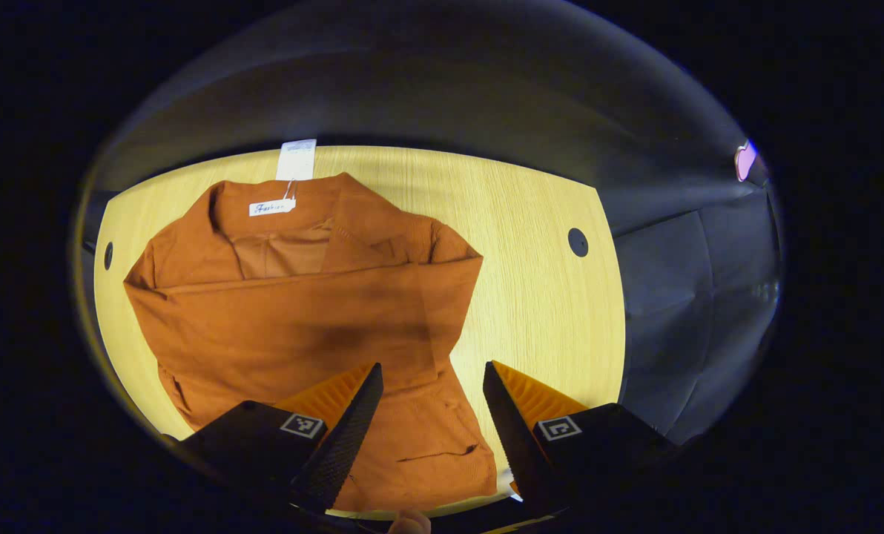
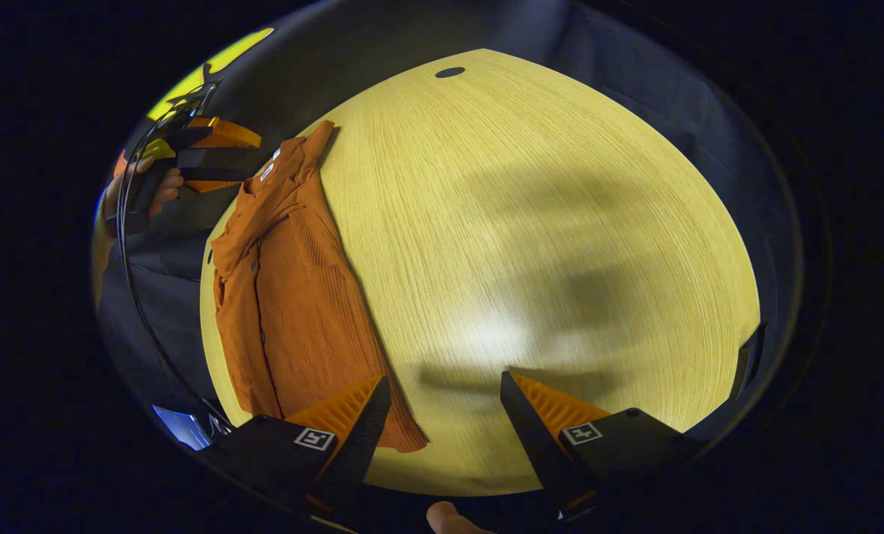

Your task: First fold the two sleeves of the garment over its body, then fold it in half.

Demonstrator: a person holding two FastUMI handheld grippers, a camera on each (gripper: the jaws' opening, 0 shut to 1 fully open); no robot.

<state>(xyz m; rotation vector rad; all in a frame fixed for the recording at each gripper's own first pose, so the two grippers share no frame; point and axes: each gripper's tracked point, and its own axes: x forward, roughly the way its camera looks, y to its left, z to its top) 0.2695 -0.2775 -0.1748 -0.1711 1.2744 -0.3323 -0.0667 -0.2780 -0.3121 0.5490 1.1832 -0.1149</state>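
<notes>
An orange corduroy garment [image 1: 301, 311] lies flat on the light wooden table [image 1: 531, 297], collar at the far side, with its sleeves lying folded across the body. My left gripper [image 1: 432, 371] hovers open above the garment's lower right part, nothing between its fingers. In the right gripper view the same garment [image 2: 294, 289] lies along the table's left side. My right gripper [image 2: 446, 386] stands open over bare table [image 2: 546, 222] beside the garment's near corner, holding nothing. The left gripper [image 2: 201, 152] shows far off at the upper left, held by a hand [image 2: 164, 182].
White tags [image 1: 296, 159] hang at the collar by the table's far edge. Round cable holes [image 1: 578, 242] sit near the table's corners. Dark booth cloth surrounds the table. Wide bare wood lies to the right of the garment.
</notes>
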